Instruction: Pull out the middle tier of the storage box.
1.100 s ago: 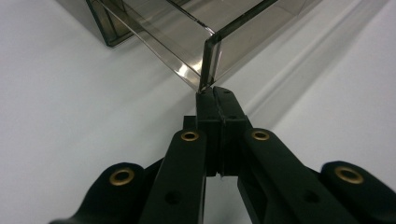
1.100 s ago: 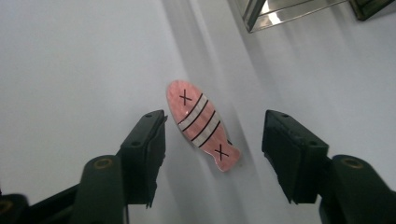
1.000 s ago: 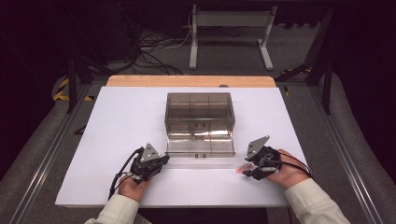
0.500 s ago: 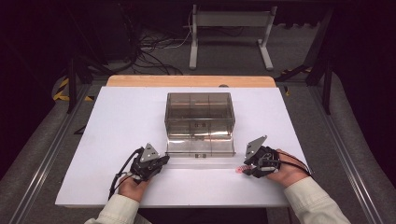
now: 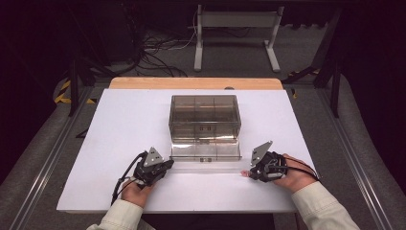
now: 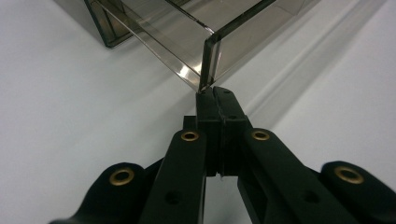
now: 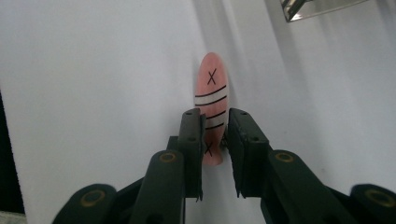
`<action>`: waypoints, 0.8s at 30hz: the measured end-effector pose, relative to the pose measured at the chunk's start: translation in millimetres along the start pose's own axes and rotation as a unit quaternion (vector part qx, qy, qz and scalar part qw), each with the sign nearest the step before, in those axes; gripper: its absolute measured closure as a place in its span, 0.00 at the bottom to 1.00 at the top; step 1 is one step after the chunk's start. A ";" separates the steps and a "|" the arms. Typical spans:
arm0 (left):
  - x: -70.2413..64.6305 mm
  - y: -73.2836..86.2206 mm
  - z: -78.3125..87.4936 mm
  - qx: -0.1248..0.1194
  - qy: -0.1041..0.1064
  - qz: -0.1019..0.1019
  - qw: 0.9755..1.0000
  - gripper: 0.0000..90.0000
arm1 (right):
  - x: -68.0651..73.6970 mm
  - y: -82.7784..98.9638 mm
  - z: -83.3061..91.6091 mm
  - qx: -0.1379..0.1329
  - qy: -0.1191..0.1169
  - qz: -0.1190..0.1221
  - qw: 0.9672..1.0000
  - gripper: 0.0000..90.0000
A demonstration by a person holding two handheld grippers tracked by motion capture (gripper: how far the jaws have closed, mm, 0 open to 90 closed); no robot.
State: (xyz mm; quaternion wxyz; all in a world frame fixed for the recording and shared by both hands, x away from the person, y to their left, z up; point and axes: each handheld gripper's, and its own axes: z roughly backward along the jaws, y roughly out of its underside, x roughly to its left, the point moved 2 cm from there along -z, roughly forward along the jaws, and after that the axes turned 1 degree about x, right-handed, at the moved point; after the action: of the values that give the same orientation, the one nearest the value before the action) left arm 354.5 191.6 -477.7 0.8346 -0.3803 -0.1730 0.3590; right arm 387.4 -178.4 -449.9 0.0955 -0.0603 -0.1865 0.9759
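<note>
Right tongs [image 5: 250, 172] slid rightward, gripping the pink piece [image 7: 212, 107].

Overhead light is falling brightly on the white surface [image 5: 119, 139], while the surrounding floor is sitting in deep dimness. Glare is streaking the smoky clear box [image 5: 205, 117] along its front wall. In the gripper views, soft shadows are trailing across the sheet, near black linkages are blurring slightly, and the corners are darkening.
</note>
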 end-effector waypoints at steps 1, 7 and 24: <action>0.0 0.0 0.0 0.000 0.000 0.000 1.000 1.00 | 0.1 0.0 -0.1 0.000 -0.001 0.001 1.000 0.85; -0.1 0.1 0.0 0.000 0.001 0.000 1.000 1.00 | 3.8 -2.0 0.0 0.011 0.001 0.008 1.000 0.86; 0.0 0.1 -0.1 0.000 0.000 0.000 1.000 1.00 | 8.7 -4.9 0.6 0.023 0.001 0.025 0.999 0.87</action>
State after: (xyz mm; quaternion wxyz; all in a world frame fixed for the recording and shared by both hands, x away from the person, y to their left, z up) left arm 354.5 191.6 -477.9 0.8345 -0.3803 -0.1733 0.3590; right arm 379.7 -172.3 -448.2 0.0724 -0.0634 -0.1623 0.9820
